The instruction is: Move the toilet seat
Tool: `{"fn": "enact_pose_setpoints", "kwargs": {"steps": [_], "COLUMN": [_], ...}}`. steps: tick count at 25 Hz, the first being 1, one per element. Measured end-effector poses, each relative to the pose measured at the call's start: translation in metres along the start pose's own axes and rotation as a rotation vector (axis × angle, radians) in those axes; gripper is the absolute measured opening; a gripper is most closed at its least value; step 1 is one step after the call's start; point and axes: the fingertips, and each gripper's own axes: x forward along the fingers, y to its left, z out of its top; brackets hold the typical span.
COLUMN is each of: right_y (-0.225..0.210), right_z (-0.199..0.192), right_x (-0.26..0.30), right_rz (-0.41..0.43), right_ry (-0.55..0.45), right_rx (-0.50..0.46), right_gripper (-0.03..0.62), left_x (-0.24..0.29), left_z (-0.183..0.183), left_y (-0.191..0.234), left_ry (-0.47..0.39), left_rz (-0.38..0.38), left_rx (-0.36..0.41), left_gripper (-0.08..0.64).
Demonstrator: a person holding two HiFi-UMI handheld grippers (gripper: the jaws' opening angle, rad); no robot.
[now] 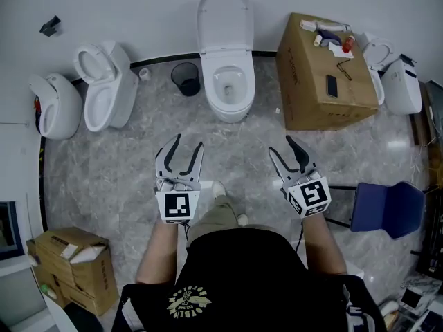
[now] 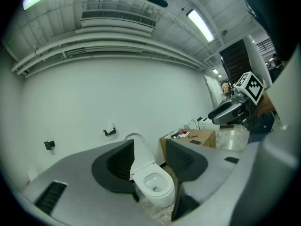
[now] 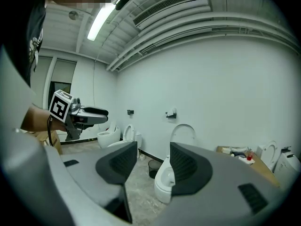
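A white toilet (image 1: 227,88) stands against the far wall with its lid (image 1: 225,16) raised upright and the bowl open. My left gripper (image 1: 188,142) and right gripper (image 1: 280,145) hover side by side over the marble floor, well short of the toilet, both open and empty. In the left gripper view the toilet (image 2: 153,185) shows between the spread jaws of the left gripper (image 2: 148,147), with the right gripper (image 2: 230,112) off to the right. The right gripper view shows the toilet (image 3: 162,182) partly behind the right jaw of the right gripper (image 3: 153,149).
Two more toilets (image 1: 107,81) (image 1: 55,106) stand at the left, and a black bin (image 1: 185,78) sits beside the middle toilet. A large cardboard box (image 1: 322,75) with small items on top stands at its right. A blue chair (image 1: 384,209) and cardboard boxes (image 1: 73,258) flank me.
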Motion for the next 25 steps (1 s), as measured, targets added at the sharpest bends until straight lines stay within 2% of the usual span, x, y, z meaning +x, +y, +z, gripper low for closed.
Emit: {"fn": "enact_pose_setpoints", "kwargs": {"steps": [11, 17, 22, 25], "right_y": [-0.010, -0.011, -0.010, -0.012], "right_z": [0.028, 0.041, 0.059, 0.065], "right_x": [0.076, 0.113, 0.136, 0.141], "right_rz": [-0.004, -0.018, -0.017, -0.034], "right_ry": [-0.007, -0.002, -0.016, -0.035], "right_rx": [-0.030, -0.033, -0.059, -0.078], "right_gripper": [0.209, 0.209, 0.209, 0.209], "left_x": [0.050, 0.077, 0.101, 0.111], "left_z": [-0.008, -0.014, -0.005, -0.011], "left_y": [0.064, 0.091, 0.113, 0.128], "left_ry": [-0.025, -0.013, -0.072, -0.049], "left_rz": [-0.003, -0.050, -0.070, -0.064], "left_rx": [-0.024, -0.005, 0.002, 0.006], "left_gripper": [0.213, 0.213, 0.213, 0.213]}}
